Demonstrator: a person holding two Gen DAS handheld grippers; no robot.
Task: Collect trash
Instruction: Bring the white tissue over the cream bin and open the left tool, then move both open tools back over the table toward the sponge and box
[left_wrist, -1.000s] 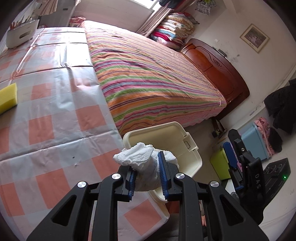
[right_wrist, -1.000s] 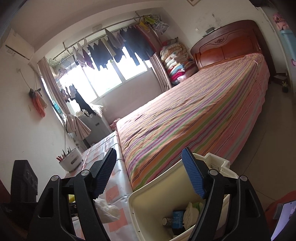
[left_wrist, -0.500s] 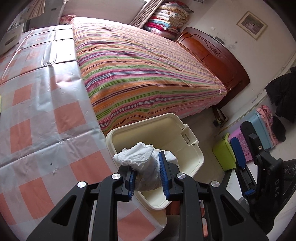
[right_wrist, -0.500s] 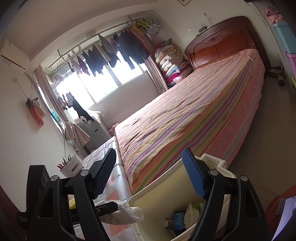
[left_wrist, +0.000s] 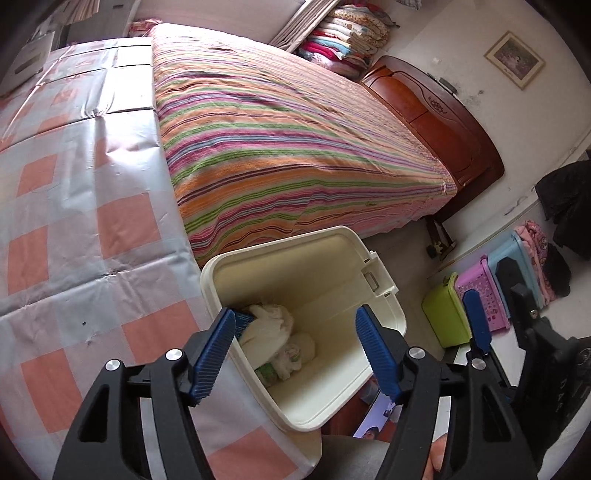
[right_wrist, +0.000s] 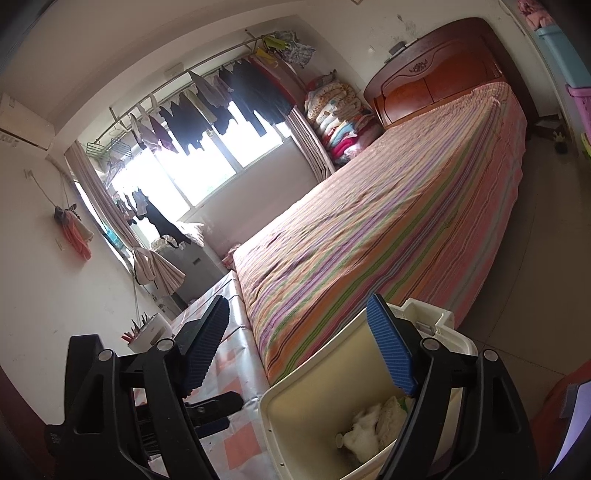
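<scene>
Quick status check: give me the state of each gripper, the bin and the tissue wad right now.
Left gripper: open, empty, above the bin.
Right gripper: open, empty.
Trash bin: lidless, upright beside the table, partly filled.
White tissue wad: lying inside the bin on other trash.

Bedroom with a big bed (left_wrist: 295, 147) under a striped cover, reddish wooden headboard (right_wrist: 436, 81), folded blankets (right_wrist: 340, 118) stacked beside it, laundry (right_wrist: 221, 107) hanging across the bright window (right_wrist: 207, 166), white walls.
</scene>
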